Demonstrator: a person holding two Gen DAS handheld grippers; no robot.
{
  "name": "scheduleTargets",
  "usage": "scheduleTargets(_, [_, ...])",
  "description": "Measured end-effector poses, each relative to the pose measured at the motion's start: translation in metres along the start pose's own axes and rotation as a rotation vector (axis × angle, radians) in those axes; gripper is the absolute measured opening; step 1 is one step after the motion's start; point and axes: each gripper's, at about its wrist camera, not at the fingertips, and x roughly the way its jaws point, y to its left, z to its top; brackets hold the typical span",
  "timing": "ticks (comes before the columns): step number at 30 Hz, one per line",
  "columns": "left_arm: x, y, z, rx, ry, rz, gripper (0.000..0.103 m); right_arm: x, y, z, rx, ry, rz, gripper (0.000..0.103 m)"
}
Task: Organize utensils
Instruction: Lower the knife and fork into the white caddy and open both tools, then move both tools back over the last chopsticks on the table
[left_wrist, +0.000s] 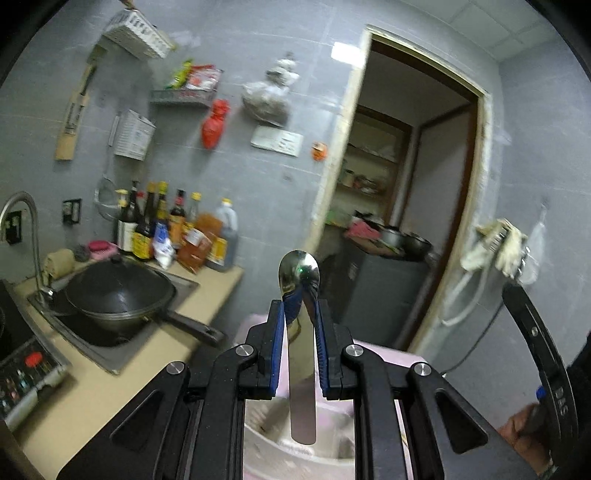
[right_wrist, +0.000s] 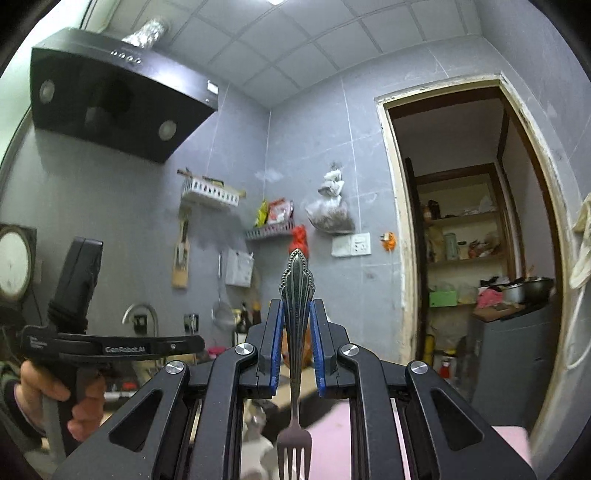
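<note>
Two utensils are mid-transfer above the pink bin: left gripper jaws clamp a spoon, right gripper jaws clamp a fork, neither yet stowed, apparently.

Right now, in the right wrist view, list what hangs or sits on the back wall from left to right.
range hood → white basket shelf → snack packets → hanging plastic bag → wall socket → orange hook → doorway

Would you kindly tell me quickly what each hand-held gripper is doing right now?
Left hand-held gripper: closed on a spoon, bowl end pointing away.
Right hand-held gripper: closed on a fork, tines toward the camera.
</note>
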Motion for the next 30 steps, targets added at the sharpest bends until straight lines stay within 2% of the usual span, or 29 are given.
scheduleTargets(6, [0.022,0.021,0.003,-0.007,0.000,0.034,0.013,0.032,0.006,-0.020,0.014,0.040,0.018,0.012])
scheduleTargets(14, [0.039,0.025,-0.029,0.037,0.050,0.067,0.013,0.040,0.003,-0.052,0.046,0.126,0.025,0.012])
scheduleTargets(18, [0.041,0.020,-0.048,0.090,0.072,0.091,0.013,0.039,0.002,-0.066,0.056,0.169,0.045,0.012])
scheduleTargets(23, [0.044,0.020,-0.070,0.093,0.166,0.031,0.014,0.030,-0.004,-0.079,0.059,0.257,0.052,0.013])
scheduleTargets(26, [0.042,0.019,-0.079,0.062,0.204,-0.022,0.016,0.021,-0.012,-0.081,0.081,0.290,0.044,0.022])
scheduleTargets(27, [0.041,0.018,-0.080,0.057,0.202,-0.031,0.021,0.019,-0.014,-0.080,0.087,0.292,0.040,0.026])
scheduleTargets(28, [0.037,0.016,-0.081,0.052,0.194,-0.042,0.031,0.015,-0.017,-0.079,0.094,0.296,0.032,0.029])
scheduleTargets(30, [0.032,0.012,-0.082,0.038,0.172,-0.056,0.044,0.009,-0.024,-0.075,0.107,0.298,0.017,0.029])
